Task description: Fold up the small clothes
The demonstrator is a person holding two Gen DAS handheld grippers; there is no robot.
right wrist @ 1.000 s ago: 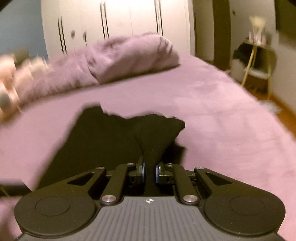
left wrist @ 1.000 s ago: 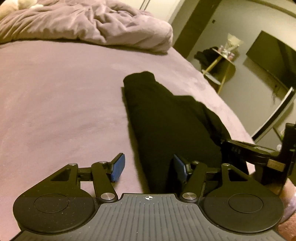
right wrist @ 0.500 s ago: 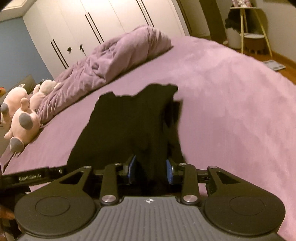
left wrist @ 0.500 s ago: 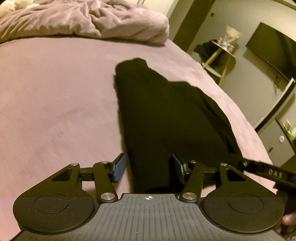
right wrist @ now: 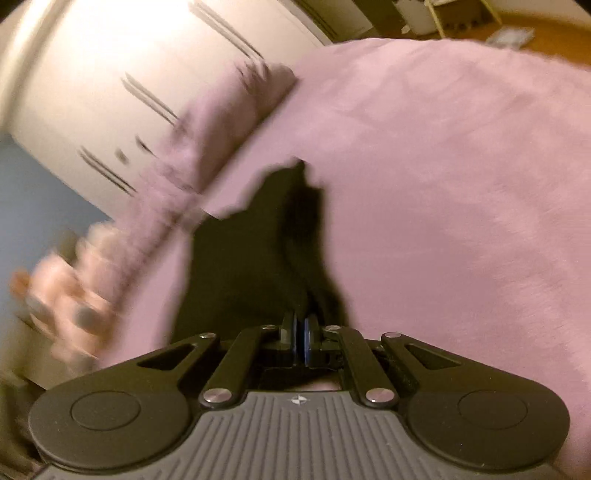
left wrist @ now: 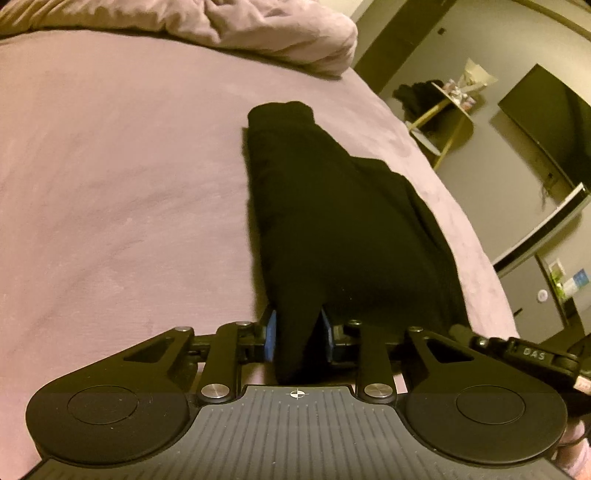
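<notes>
A black garment (left wrist: 332,221) lies lengthwise on the mauve bed (left wrist: 122,177), folded into a long strip. My left gripper (left wrist: 297,338) has its blue pads closed on the garment's near end, with a bunch of cloth between them. In the right wrist view the garment (right wrist: 258,258) runs away from my right gripper (right wrist: 300,341), whose pads are pressed together at its near edge; the view is blurred by motion. The right gripper's body also shows in the left wrist view (left wrist: 524,356) at the lower right.
A crumpled mauve duvet (left wrist: 229,26) lies at the head of the bed. Pink plush toys (right wrist: 62,295) sit blurred at the left. A side table (left wrist: 443,110) and a wall television (left wrist: 554,122) stand beyond the bed's right edge. White wardrobes (right wrist: 129,74) are behind.
My left gripper has closed from open onto the garment's near end. My right gripper opened briefly, then shut again on the garment's edge, and is swinging fast.
</notes>
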